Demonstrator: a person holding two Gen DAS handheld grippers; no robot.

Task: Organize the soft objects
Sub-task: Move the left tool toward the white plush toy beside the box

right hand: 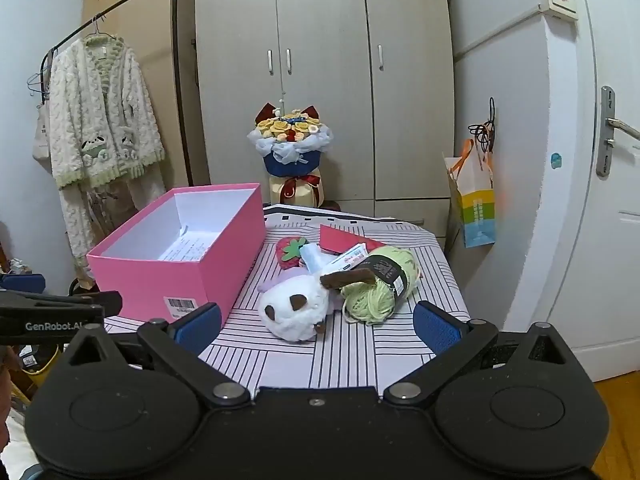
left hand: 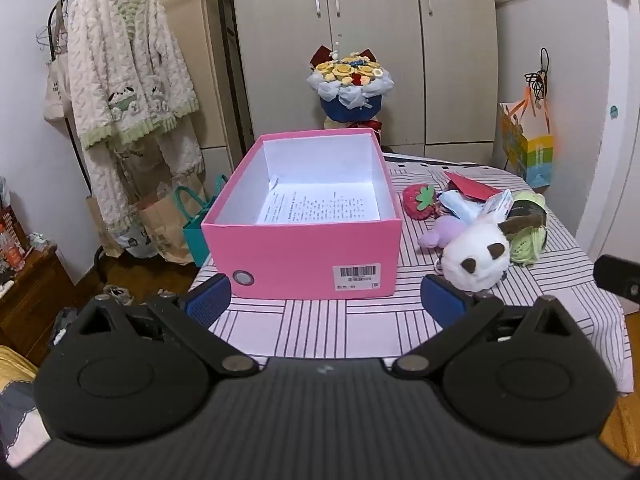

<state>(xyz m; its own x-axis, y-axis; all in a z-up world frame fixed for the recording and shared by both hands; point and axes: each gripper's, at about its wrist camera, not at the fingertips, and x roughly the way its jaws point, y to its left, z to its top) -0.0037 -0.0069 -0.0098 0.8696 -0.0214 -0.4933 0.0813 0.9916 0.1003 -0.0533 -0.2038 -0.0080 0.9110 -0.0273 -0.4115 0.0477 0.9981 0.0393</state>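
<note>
Pink cardboard box (left hand: pixel 302 258) stands open at the left edge of the worktop (left hand: pixel 340 328), which a striped cloth covers; a printed paper sheet (left hand: pixel 320 208) lies on its floor. Your soft objects are in a heap near the right edge: white plush toy (right hand: pixel 294 314) in front, green yarn ball (right hand: pixel 378 288) touching it, strawberry plush (right hand: pixel 289 253) behind. Your left claw (left hand: pixel 326 300) is spread wide and holds nothing, facing the box. Your right claw (right hand: pixel 316 326) is also spread and empty, facing the plush toy.

Beige wardrobe (right hand: pixel 324 80), white door (right hand: pixel 600 200), clothes rack (left hand: pixel 72 0), wooden floor (right hand: pixel 620 420)
</note>
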